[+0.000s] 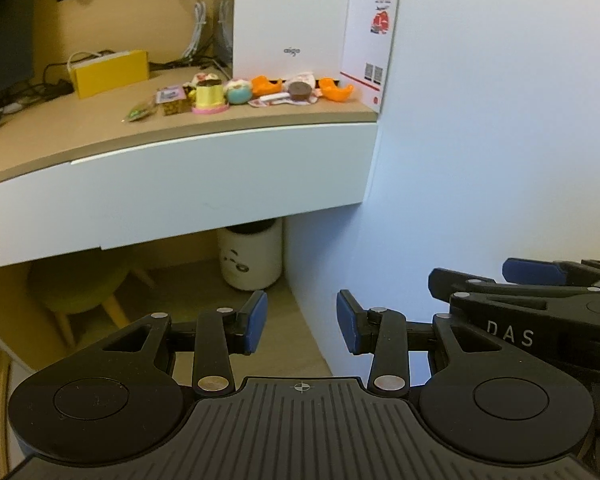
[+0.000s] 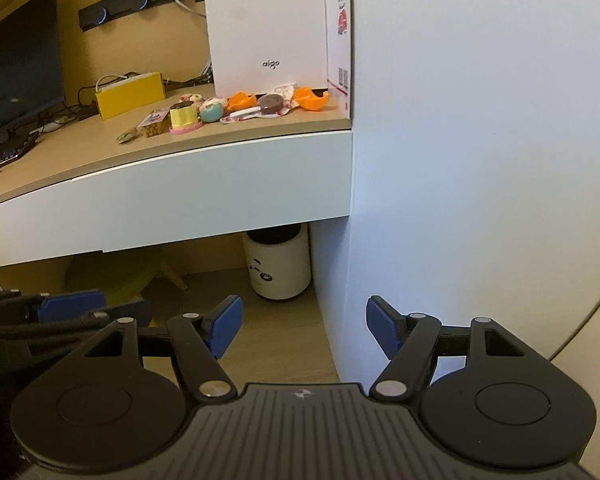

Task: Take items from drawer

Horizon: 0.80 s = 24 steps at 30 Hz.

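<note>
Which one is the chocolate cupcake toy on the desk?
Find the tall white box standing on the desk by the wall. A row of small toys lies at its foot; the cupcake sits between two orange pieces. It is the only round, dark brown one.

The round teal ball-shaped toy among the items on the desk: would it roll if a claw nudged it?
Probably. The round teal ball-shaped toy shows no flat base, so a nudge could set it rolling. The yellow cylindrical toy on a pink base and orange plastic piece crowd it, likely stopping it soon. It looks small, so probably light.
</note>
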Motion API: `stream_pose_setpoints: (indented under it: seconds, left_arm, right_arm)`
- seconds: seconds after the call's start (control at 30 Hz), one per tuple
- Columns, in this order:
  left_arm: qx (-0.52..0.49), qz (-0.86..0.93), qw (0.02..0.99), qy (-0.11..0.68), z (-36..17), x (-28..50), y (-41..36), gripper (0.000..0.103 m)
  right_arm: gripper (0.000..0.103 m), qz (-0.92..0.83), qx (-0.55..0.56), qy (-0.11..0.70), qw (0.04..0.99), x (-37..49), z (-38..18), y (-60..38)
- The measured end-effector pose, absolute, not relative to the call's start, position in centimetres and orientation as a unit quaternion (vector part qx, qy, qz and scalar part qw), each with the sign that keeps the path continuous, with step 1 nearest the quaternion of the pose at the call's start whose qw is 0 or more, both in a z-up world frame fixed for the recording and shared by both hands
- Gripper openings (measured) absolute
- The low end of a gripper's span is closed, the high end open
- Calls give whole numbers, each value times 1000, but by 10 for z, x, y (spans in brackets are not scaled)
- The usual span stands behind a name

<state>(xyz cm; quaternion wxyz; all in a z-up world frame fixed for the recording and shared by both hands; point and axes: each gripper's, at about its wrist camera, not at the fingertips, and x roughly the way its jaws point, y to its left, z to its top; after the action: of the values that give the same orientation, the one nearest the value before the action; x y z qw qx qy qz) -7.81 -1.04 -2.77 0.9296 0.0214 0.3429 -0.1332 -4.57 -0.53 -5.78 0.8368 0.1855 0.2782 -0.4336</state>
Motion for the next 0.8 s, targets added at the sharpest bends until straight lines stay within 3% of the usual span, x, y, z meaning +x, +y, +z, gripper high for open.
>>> stream_pose_setpoints:
  seconds: [0.8]
  left_arm:
    - [16, -125, 921, 370, -25, -70, -18, 42]
  right_arm:
    - [69, -456, 201, 250, 830, -64, -54, -11]
